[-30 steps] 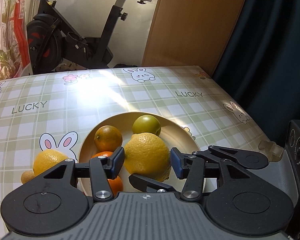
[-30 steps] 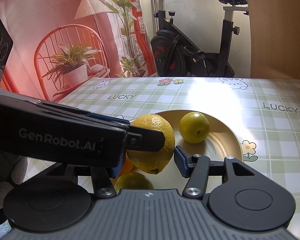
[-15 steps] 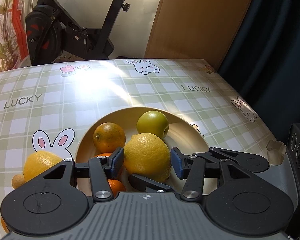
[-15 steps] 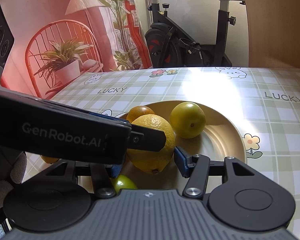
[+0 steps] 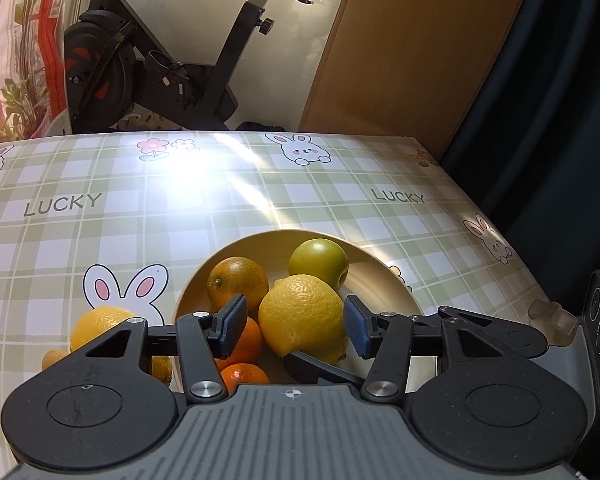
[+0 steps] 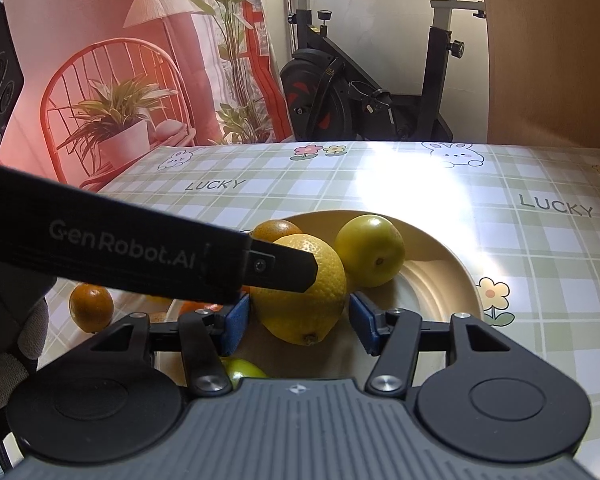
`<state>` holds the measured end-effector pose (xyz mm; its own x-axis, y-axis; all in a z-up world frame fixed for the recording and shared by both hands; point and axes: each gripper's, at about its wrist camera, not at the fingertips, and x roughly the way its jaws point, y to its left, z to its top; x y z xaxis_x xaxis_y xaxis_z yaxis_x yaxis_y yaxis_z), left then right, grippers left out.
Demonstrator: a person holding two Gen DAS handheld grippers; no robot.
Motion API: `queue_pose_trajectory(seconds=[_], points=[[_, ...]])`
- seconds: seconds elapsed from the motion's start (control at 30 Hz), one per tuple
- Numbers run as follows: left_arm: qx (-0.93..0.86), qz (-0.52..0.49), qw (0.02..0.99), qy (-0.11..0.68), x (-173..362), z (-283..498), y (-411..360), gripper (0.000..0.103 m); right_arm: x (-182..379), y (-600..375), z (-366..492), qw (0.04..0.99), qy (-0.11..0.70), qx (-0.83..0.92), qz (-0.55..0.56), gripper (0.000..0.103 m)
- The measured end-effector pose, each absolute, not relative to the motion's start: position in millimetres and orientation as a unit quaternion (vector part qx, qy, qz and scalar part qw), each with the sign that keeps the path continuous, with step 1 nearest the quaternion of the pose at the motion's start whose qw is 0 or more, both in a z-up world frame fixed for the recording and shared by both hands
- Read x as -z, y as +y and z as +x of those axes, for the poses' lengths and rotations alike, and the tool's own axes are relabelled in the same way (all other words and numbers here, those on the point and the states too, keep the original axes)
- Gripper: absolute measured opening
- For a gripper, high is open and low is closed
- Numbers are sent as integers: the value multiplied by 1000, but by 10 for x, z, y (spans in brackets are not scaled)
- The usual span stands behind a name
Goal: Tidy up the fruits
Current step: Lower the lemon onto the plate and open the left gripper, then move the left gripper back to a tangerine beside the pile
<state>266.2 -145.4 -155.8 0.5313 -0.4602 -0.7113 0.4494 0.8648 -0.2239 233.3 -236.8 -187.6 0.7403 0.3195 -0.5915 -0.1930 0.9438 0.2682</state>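
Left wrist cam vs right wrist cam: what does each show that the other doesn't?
Only left wrist: a second lemon on the tablecloth left of the plate, and a dark curtain. Only right wrist: a red chair with a potted plant. Both: the plate with a big lemon, a green fruit and an orange, plus the exercise bike.

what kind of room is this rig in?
Probably a home living or dining room: a table under a checked bunny "LUCKY" tablecloth with a plate of fruit, an exercise bike behind it, and a printed plant backdrop.
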Motion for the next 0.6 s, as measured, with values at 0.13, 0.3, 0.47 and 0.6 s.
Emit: queue_pose_trajectory(seconds=[0.13, 0.3, 0.47, 0.6], points=[[258, -15, 878, 403, 1495, 2607, -1343, 56, 1828, -2380, 2250, 929, 332, -131, 93, 58], [256, -21, 880, 400, 1437, 2498, -1120, 56, 1740, -2370, 2153, 932, 328, -124, 90, 58], [242, -18, 885, 397, 1393, 2424, -856, 56, 1663, -2310, 2086, 933, 324, -128, 86, 58], [230, -28, 886, 402, 1371, 2394, -632, 56, 1618, -2221, 2063, 933, 323, -140, 80, 58]])
